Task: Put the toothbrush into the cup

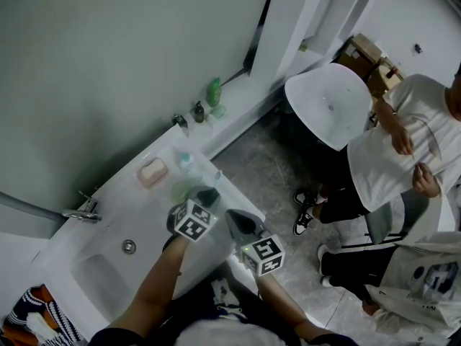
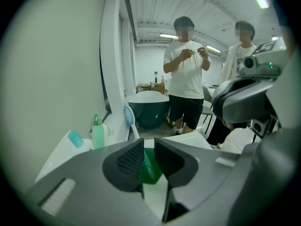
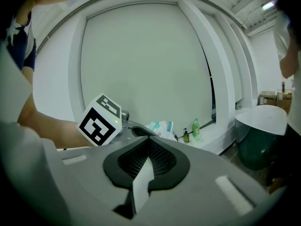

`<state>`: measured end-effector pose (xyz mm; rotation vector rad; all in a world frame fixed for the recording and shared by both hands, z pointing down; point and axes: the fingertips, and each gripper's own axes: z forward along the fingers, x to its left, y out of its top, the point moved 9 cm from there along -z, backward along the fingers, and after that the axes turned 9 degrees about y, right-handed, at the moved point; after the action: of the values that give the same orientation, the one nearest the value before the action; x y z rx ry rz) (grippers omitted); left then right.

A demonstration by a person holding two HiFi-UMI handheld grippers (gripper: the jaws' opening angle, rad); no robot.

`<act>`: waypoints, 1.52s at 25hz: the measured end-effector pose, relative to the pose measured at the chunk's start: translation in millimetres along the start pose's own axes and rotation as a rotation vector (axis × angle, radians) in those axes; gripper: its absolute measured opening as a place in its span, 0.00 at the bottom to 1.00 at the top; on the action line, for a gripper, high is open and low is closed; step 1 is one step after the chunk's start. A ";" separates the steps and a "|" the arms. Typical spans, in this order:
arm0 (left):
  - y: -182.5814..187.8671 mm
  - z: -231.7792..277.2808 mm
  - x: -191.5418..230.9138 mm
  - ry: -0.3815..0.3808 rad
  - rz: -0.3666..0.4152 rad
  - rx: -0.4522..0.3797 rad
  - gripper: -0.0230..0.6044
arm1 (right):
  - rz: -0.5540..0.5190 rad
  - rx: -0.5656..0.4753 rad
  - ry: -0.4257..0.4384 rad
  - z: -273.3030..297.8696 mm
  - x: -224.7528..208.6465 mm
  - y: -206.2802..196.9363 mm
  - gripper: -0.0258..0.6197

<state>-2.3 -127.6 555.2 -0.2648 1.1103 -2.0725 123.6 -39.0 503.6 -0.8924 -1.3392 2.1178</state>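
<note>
Left gripper (image 2: pixel 149 147), tilted downward, is holding its jaws partly apart, unclamped, over a translucent green plastic cup (image 2: pixel 150 169), with a blue-headed white toothbrush (image 2: pixel 129 116) just beyond. Right gripper (image 3: pixel 149 147) is holding its jaws together, empty.

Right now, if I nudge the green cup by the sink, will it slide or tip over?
The green cup looks like thin see-through plastic, so it is probably light and quick to slide on the glossy counter. The toothbrush appears to lean out well above it, so it may tip toward that side.
</note>
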 end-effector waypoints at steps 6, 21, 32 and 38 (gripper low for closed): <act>13.2 -34.6 1.5 0.030 -0.050 -0.104 0.11 | 0.009 -0.036 -0.006 -1.8 0.5 11.0 0.04; 38.6 -108.0 -22.6 0.030 -0.108 -0.268 0.04 | -0.017 -0.073 -0.008 -6.4 18.5 24.8 0.04; 27.3 -130.8 -43.8 -0.018 -0.162 -0.267 0.04 | -0.044 -0.063 -0.002 -18.1 37.1 26.5 0.04; 28.5 -144.8 -54.3 -0.036 -0.168 -0.279 0.04 | -0.041 -0.052 -0.006 -27.1 45.8 24.3 0.04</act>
<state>-21.7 -8.4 454.5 -0.5461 1.3964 -2.0440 111.5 -1.1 460.6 -0.8728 -1.4092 2.0651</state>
